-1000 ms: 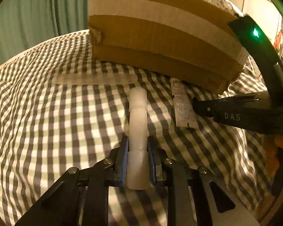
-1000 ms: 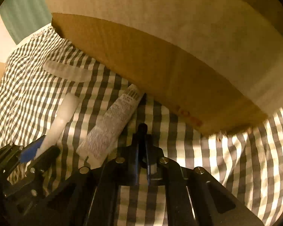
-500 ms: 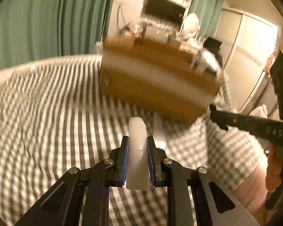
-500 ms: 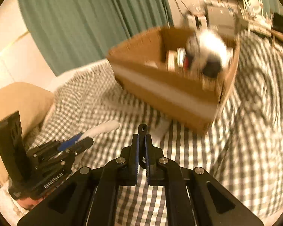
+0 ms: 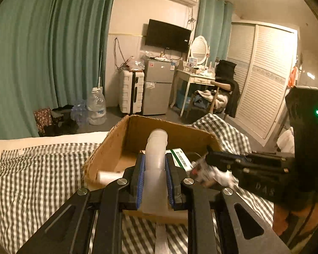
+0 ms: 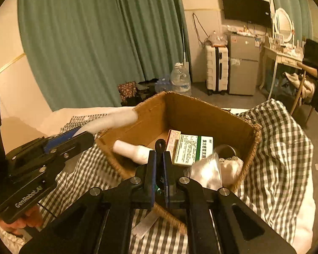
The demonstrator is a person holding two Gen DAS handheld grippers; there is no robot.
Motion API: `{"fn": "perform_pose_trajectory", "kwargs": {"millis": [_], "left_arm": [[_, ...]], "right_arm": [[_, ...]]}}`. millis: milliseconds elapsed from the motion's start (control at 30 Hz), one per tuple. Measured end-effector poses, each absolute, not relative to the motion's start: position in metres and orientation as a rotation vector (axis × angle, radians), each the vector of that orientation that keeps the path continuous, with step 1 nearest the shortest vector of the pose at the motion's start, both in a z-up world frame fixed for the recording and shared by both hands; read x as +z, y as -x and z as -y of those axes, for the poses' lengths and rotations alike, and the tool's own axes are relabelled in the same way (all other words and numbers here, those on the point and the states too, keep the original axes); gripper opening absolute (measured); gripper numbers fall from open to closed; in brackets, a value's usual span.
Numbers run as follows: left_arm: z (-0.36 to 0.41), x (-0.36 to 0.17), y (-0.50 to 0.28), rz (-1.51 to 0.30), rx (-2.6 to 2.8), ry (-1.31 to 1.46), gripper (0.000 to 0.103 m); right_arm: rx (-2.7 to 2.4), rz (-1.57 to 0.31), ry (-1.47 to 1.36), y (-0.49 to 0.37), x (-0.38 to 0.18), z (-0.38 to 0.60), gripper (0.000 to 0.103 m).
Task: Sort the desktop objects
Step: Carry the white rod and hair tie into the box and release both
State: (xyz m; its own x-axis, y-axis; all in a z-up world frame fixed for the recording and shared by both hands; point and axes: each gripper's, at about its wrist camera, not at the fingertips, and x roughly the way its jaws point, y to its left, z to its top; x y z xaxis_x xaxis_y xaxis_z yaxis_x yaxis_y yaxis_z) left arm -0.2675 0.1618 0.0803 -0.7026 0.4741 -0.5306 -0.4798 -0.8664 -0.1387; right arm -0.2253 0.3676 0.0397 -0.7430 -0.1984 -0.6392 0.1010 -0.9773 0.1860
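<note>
My left gripper (image 5: 154, 158) is shut on a white translucent bottle (image 5: 155, 146), held in the air just before the near wall of an open cardboard box (image 5: 108, 154). In the right wrist view the left gripper (image 6: 82, 136) carries the bottle (image 6: 112, 119) toward the box's left wall (image 6: 150, 110). My right gripper (image 6: 159, 154) hovers over the near rim; its jaws are opening, with a small black ring-topped object (image 6: 160, 145) still pinched between the pads. The box holds another white bottle (image 6: 133, 150), medicine cartons (image 6: 193, 150) and a clear plastic piece (image 6: 207, 169).
The box sits on a grey checked bedspread (image 6: 282, 148). A white tube (image 6: 145, 225) lies on the cloth below the near rim. Beyond the bed are green curtains, water jugs (image 6: 180, 80), a white suitcase (image 6: 216, 72), a small fridge and a dressing table.
Both grippers have risen from the bedspread to above the box rim, so the box's inside now shows. The left one kept the white bottle, the right one its black object.
</note>
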Motion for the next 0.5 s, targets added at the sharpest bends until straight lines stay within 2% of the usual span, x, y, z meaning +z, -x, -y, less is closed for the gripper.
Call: {"fn": "perform_pose_trajectory", "kwargs": {"millis": [33, 100, 133, 167, 200, 233, 267, 433, 500], "left_arm": [[-0.166, 0.076, 0.276, -0.014, 2.492, 0.796, 0.019], [-0.174, 0.065, 0.291, -0.077, 2.526, 0.818, 0.023], [-0.177, 0.060, 0.294, -0.107, 2.541, 0.826, 0.030], [-0.181, 0.055, 0.299, -0.136, 2.541, 0.841, 0.039], [-0.185, 0.051, 0.303, -0.147, 2.537, 0.856, 0.070], [-0.186, 0.048, 0.306, -0.144, 2.536, 0.872, 0.094], [-0.185, 0.047, 0.308, -0.127, 2.546, 0.874, 0.097], [-0.159, 0.063, 0.298, 0.038, 2.596, 0.882, 0.097], [-0.144, 0.075, 0.285, 0.032, 2.629, 0.862, 0.097]], "right_arm": [[-2.795, 0.221, -1.053, 0.232, 0.038, -0.372, 0.009], [-2.826, 0.231, -1.078, 0.241, 0.031, -0.377, 0.029], [-2.847, 0.235, -1.081, 0.243, 0.029, -0.380, 0.042], [-2.861, 0.241, -1.080, 0.243, 0.027, -0.383, 0.045], [-2.863, 0.248, -1.078, 0.243, 0.026, -0.386, 0.045], [-2.861, 0.256, -1.077, 0.243, 0.025, -0.388, 0.045], [-2.871, 0.260, -1.079, 0.242, 0.026, -0.391, 0.045], [-2.901, 0.290, -1.041, 0.218, 0.042, -0.398, 0.045], [-2.921, 0.268, -1.004, 0.204, 0.056, -0.396, 0.045]]}}
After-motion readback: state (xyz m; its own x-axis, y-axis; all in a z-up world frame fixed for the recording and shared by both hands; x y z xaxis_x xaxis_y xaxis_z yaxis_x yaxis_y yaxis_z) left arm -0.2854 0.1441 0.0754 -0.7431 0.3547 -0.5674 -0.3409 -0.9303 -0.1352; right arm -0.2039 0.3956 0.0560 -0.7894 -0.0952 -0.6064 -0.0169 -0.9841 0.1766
